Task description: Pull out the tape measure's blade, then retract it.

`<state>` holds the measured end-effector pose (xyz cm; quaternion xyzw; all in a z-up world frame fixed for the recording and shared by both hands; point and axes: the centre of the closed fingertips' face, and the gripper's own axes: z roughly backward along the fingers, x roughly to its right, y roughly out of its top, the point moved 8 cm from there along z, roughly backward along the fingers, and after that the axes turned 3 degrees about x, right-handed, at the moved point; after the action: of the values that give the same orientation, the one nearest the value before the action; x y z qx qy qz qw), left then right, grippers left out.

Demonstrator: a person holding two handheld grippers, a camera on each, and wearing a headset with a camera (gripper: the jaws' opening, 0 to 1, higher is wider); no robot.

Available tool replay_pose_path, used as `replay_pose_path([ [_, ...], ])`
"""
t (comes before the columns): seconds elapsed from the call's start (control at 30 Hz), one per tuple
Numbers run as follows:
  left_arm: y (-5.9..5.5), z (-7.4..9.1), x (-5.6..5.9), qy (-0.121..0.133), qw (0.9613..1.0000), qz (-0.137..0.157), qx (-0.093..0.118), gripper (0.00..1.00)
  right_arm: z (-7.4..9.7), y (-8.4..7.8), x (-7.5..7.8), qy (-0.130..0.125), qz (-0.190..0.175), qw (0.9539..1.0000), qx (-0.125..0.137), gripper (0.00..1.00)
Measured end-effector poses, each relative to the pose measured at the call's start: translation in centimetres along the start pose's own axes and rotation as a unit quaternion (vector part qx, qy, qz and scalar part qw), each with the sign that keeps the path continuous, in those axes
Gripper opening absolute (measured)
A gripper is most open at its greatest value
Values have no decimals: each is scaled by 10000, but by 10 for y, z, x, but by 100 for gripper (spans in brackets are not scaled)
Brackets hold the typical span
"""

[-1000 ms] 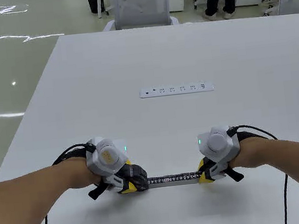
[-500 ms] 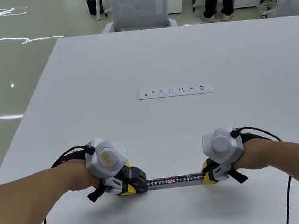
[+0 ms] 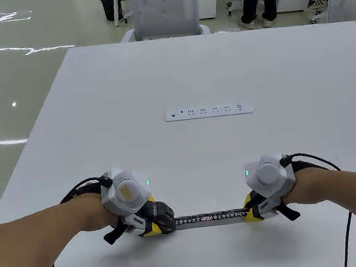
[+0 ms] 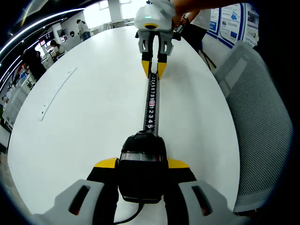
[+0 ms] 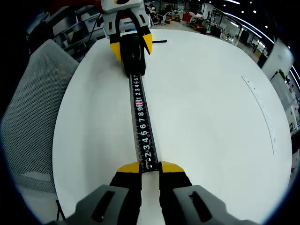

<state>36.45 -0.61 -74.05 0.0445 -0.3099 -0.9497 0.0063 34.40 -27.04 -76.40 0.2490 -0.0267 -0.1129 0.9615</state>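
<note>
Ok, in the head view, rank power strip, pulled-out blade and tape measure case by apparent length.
1. power strip, longest.
2. blade, slightly shorter.
3. tape measure case, shortest, partly hidden.

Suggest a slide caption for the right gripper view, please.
Right tongs pinch the blade at its tip; it runs across the table to the case in the left tongs.

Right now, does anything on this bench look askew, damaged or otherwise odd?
Nothing stands out. The left claw grips the black tape measure case, and its numbered black blade runs straight and flat to the right claw, unkinked. The long white power strip lies flat on the white table, apart from both.
</note>
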Motion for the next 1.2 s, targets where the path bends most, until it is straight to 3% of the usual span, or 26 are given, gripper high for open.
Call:
replay_pose_path([
  [1.2,-1,0,1,-15,10000,39,-13,33,13,-22,3,-49,-150,9998,-113,13],
])
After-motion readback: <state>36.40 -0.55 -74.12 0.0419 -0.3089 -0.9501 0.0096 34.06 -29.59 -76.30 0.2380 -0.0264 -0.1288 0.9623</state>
